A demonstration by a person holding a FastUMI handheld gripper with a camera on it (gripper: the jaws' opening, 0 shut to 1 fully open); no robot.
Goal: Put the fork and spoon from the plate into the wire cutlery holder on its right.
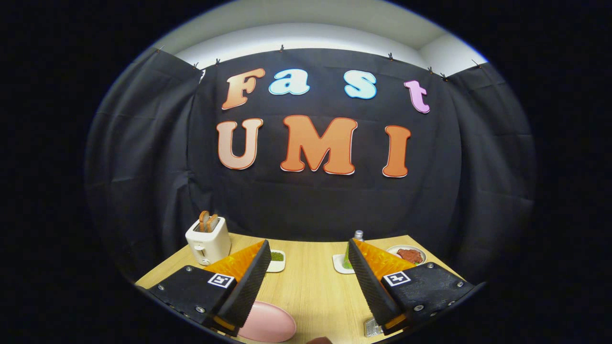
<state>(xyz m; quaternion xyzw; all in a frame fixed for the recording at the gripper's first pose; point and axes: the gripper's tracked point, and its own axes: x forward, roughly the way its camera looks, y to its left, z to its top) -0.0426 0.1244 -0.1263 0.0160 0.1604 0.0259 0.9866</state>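
The plate, pink and glossy, lies on the desk low beside the left finger, partly hidden by it; whether fork and spoon lie on it cannot be told from here. A bit of wire or metal grid peeps out under the right finger, probably the holder, to the plate's right.

Cutlery of this sort is likely light, stiff and slick, lying flat against a smooth plate, so I judge it best taken across the middle of the handle, the ribbed pads pinching its narrow sides; it may skid or pivot if caught near one end.

The claw stands wide open, holding nothing, bare desk between its fingers.

Farther off stand a toaster with bread in it, a small dish of greens, a bottle behind the right finger, and a dish of red food. All sit well beyond the plate and should not hinder a descent.
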